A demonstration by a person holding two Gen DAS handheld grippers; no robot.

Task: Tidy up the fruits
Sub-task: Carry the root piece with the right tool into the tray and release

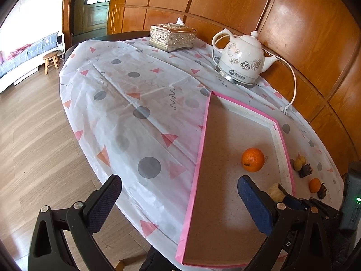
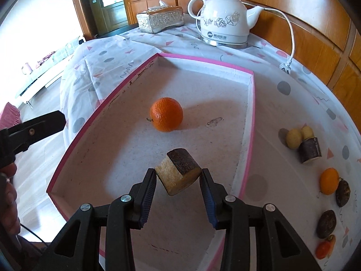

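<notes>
1. Right now the right hand-held gripper (image 2: 178, 181) is clenched on a short cut piece of sugarcane (image 2: 180, 172), with one pad on each side of it. The piece hangs just over the floor of the pink-edged tray (image 2: 249, 122), nearer than the orange (image 2: 166, 114) that already lies there.
2. The sugarcane piece looks stiff and fairly dense, with a dark smooth rind and a pale fibrous cut face. It should bear a firm squeeze without bruising. The rind side may be slick, so my judgement is that pads on the flatter cut flanks grip best.
3. The left hand-held gripper (image 1: 178, 199) is released, its jaws standing wide with nothing between them, over the tray's near edge and the worktop (image 1: 135, 94).
4. Still out on the cloth to the right of the tray are two small yellowish fruits (image 2: 299, 136), another cane piece (image 2: 311, 150), a small orange (image 2: 329, 180), two dark wrinkled fruits (image 2: 343, 193) and a reddish one (image 2: 325, 248).
5. Those round ones likely roll and bruise easily, so take them across the widest part with a light squeeze.
</notes>
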